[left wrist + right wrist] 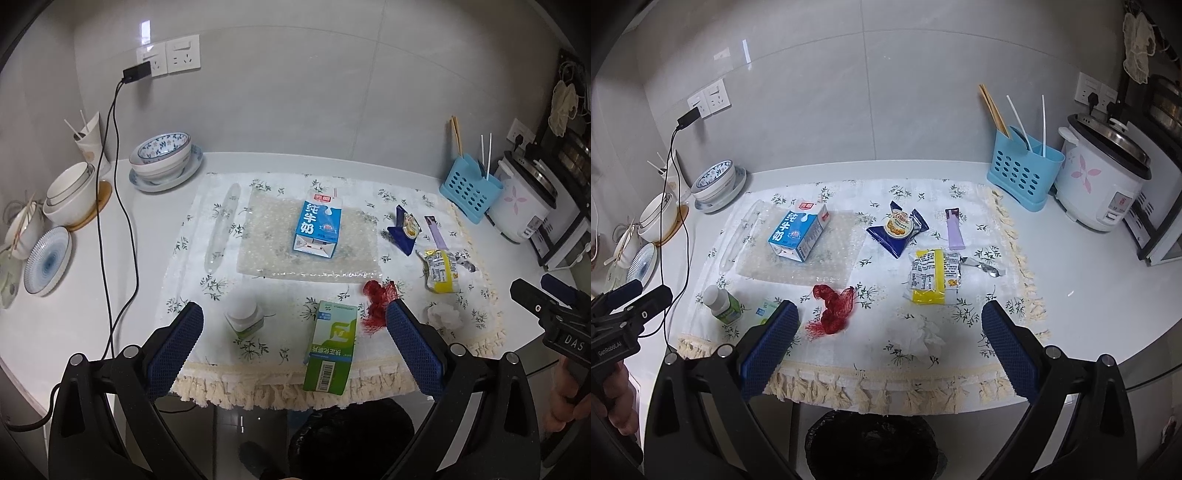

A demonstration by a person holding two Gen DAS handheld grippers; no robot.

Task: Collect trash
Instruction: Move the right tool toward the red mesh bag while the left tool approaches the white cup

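My left gripper (294, 320) and right gripper (890, 320) hang open above the floral cloth's (871, 341) fringed near edge, half-hiding the black-lined bin (871, 443).

The white fabric tablecloth (871, 343) has small green leaf sprigs printed on it and a cream tassel fringe along its edges. The blue milk carton (317, 230) has white characters and a red label at its far end. Near it, the green and white cardboard box (330, 350) shows a barcode. The red mesh net (834, 306) is plain red. On the right, the yellow snack wrapper (932, 277) has a white panel with black text, the dark blue biscuit wrapper (897, 230) has a round picture, and the small lilac packet (955, 230) has a darker purple top. The crumpled tissue (929, 338) is white. The light blue plastic basket (1021, 171) has rows of round holes. Both grippers carry blue textured pads (173, 350).
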